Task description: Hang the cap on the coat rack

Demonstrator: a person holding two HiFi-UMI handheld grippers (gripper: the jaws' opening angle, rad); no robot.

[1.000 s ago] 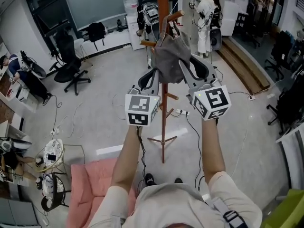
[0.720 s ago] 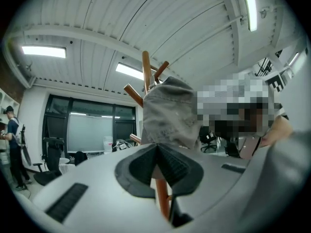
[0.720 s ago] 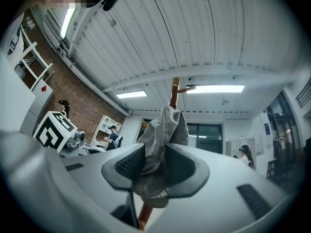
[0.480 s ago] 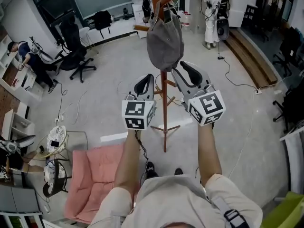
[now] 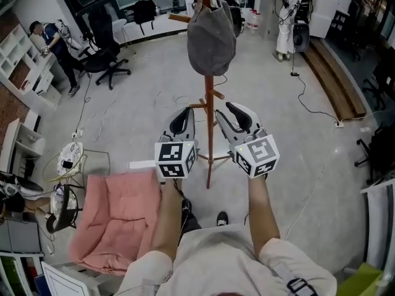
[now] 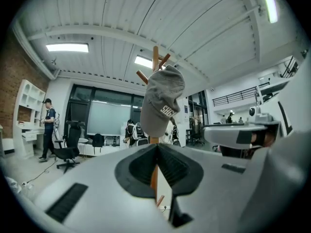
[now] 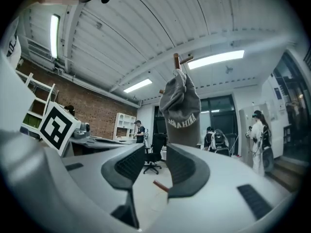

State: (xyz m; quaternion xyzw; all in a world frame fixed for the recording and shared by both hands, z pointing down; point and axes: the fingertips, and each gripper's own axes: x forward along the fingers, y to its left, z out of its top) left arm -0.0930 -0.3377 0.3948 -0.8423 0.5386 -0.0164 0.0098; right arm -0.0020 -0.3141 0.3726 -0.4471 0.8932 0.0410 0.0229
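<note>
A grey cap (image 5: 211, 39) hangs free from the top pegs of the wooden coat rack (image 5: 209, 147). Both grippers are held well below it, one on each side of the pole, and neither touches the cap. My left gripper (image 5: 184, 113) has its tips together with nothing in them. My right gripper (image 5: 223, 110) is open; its jaws have just been opening and nothing is between them. The left gripper view shows the cap (image 6: 163, 101) above the left gripper (image 6: 156, 147). In the right gripper view the cap (image 7: 181, 115) hangs beyond the right gripper (image 7: 155, 152).
A pink cushioned seat (image 5: 117, 214) sits on the floor at the lower left. Black office chairs (image 5: 105, 60) and a person (image 5: 52, 36) are at the far left. Another person (image 5: 287, 17) stands at the back right by a wooden platform (image 5: 336, 85). Cables cross the floor.
Both grippers have come down and away from the cap, which they reached up to a second ago. The cap stays hanging on the rack.
</note>
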